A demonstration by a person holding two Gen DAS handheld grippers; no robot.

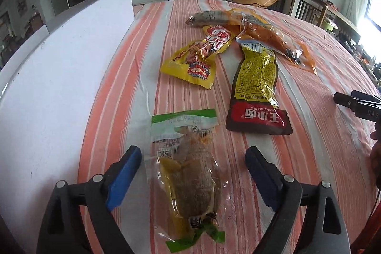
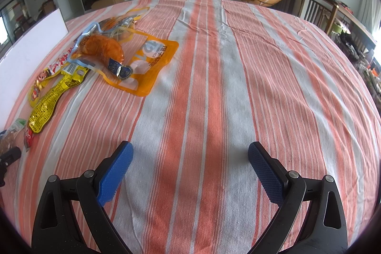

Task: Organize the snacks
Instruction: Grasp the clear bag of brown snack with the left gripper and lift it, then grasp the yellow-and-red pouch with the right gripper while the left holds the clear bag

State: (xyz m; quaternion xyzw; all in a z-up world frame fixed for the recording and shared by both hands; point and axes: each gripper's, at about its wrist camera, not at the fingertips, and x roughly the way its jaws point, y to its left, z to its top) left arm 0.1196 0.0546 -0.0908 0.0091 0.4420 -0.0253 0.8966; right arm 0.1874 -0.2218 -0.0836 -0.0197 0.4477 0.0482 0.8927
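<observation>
A clear packet with green trim point(image 1: 190, 177), holding a brown snack, lies on the striped tablecloth point(image 1: 321, 146). My left gripper point(image 1: 193, 151) is open and straddles it; the blue pads stand clear of the wrapper on both sides. Beyond it lie a yellow packet point(image 1: 190, 61), a long yellow-and-red packet point(image 1: 257, 87), an orange packet point(image 1: 269, 37) and a grey one point(image 1: 209, 18). My right gripper point(image 2: 190, 146) is open over bare cloth, with nothing between its fingers. The orange packet point(image 2: 147, 68) and a clear bread packet point(image 2: 102, 49) lie to its far left.
A white board point(image 1: 59, 87) stands along the table's left side. Black parts of the right gripper's frame point(image 1: 357, 104) show at the right edge of the left wrist view. Wooden chairs point(image 2: 319, 8) stand past the far right edge of the table.
</observation>
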